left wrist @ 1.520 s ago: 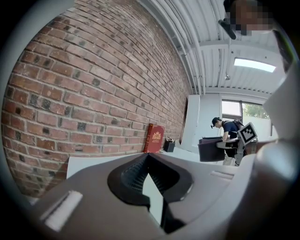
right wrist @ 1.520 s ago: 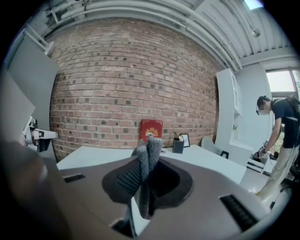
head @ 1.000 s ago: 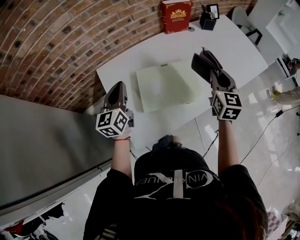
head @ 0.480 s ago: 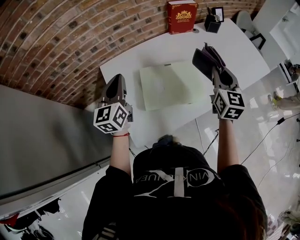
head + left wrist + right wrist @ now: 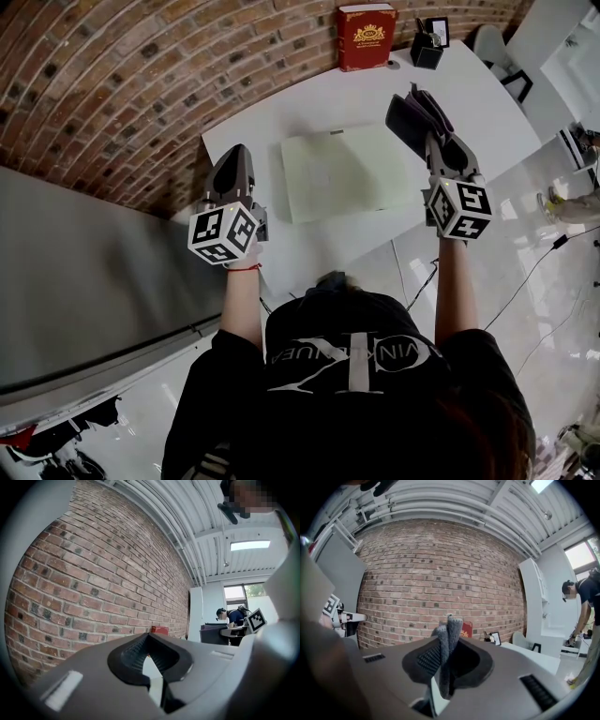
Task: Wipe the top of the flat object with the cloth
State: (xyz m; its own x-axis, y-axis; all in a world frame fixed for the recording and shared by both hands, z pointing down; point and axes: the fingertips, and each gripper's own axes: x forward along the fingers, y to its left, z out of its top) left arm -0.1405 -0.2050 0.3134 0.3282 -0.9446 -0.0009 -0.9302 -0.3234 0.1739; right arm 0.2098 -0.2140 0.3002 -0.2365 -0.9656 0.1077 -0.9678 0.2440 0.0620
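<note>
A pale green flat board lies on the white table in the head view. My right gripper hangs over the board's right side, shut on a folded dark grey cloth. In the right gripper view that cloth stands pinched upright between the jaws. My left gripper hovers over the table's left corner, left of the board, shut with nothing in it. In the left gripper view the jaws meet and the right gripper's cloth shows at the far right.
A red box and a black desk holder stand at the table's far edge by the brick wall. A chair sits beyond the right end. A grey panel lies at left. Cables run over the glossy floor.
Both grippers have drifted slightly up and away over the table, the cloth still held in the right one. The head view has shifted a little.
</note>
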